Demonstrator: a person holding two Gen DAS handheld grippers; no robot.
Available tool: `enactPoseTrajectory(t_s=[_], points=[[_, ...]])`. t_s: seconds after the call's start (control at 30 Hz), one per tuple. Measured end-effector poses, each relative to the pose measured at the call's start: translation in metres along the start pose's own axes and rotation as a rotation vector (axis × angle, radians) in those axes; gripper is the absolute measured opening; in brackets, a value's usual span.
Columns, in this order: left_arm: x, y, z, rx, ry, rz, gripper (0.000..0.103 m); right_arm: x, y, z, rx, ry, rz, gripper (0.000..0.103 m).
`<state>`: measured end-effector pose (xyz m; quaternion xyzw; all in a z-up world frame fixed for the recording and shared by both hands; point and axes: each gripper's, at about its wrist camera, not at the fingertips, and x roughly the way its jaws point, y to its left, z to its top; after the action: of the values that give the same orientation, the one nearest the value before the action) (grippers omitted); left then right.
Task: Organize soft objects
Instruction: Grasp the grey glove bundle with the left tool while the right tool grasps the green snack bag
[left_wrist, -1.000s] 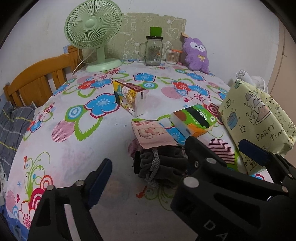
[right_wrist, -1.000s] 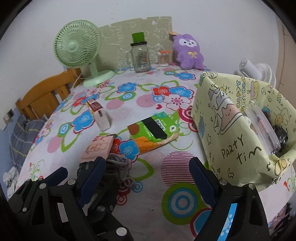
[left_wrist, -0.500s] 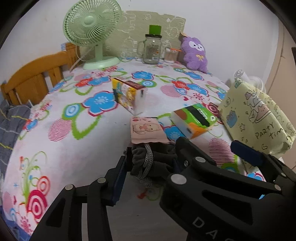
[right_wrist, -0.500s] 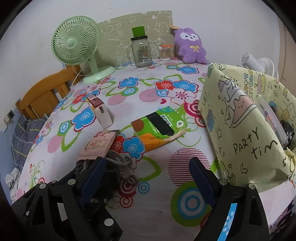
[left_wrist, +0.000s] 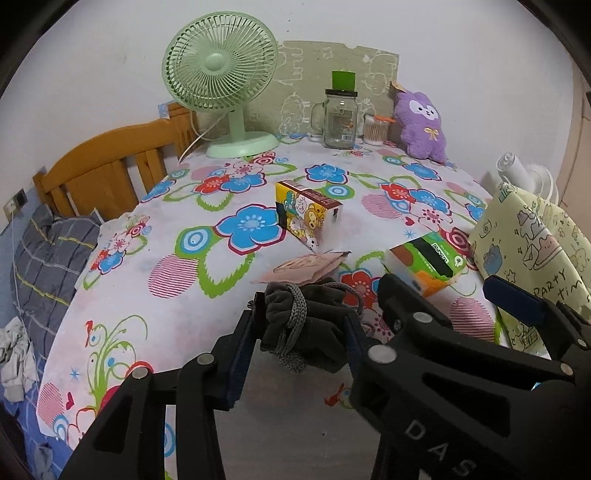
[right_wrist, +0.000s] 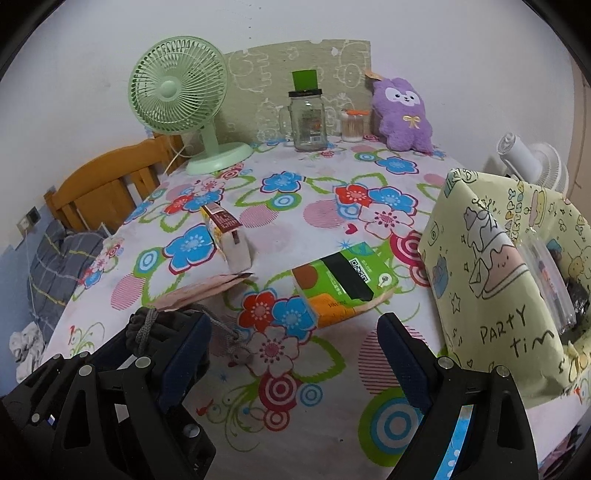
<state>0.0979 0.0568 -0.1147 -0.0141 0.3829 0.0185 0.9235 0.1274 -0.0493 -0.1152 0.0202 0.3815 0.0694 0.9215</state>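
My left gripper (left_wrist: 301, 325) is shut on a dark grey drawstring pouch (left_wrist: 310, 325) and holds it just above the flowered tablecloth. The pouch also shows at the lower left of the right wrist view (right_wrist: 147, 328), between the left gripper's blue pads. My right gripper (right_wrist: 291, 354) is open and empty over the cloth, to the right of the pouch. A pink packet (left_wrist: 303, 267) lies just beyond the pouch. A yellow "Party Time" bag (right_wrist: 491, 273) stands open at the right, with a clear bottle (right_wrist: 550, 280) inside it.
A green tissue pack (right_wrist: 343, 280) and a small cartoon carton (left_wrist: 306, 214) lie mid-table. At the back stand a green fan (left_wrist: 221, 85), a glass jar (left_wrist: 340, 114), a cotton swab jar (left_wrist: 375, 127) and a purple plush (left_wrist: 421, 125). A wooden chair (left_wrist: 110, 166) is left.
My left gripper closed around the grey pouch and lifted it slightly off the cloth. The right gripper stayed open and shifted a little.
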Motion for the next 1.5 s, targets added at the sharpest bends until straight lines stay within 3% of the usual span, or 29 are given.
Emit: enactPoseTrajectory(t_s=[0.43,0.83,1.03,1.2,1.5], points=[[0.028,-0.011,0.013,0.005,0.047,-0.079,0.048,0.024,-0.015,0.014,0.021,0.023,-0.040,0.093],[0.044,-0.015,0.016,0.044,0.079,-0.073,0.048,0.052,-0.023,0.015,0.017,0.085,-0.024,0.093],[0.045,-0.016,0.016,0.055,0.079,-0.065,0.048,0.064,-0.031,0.014,0.042,0.129,-0.040,0.076],[0.044,-0.017,0.015,0.044,0.083,-0.065,0.048,0.062,-0.027,0.014,0.024,0.130,-0.021,0.056],[0.033,-0.021,0.009,0.050,0.081,-0.053,0.046,0.047,-0.023,0.009,-0.007,0.124,0.013,0.047]])
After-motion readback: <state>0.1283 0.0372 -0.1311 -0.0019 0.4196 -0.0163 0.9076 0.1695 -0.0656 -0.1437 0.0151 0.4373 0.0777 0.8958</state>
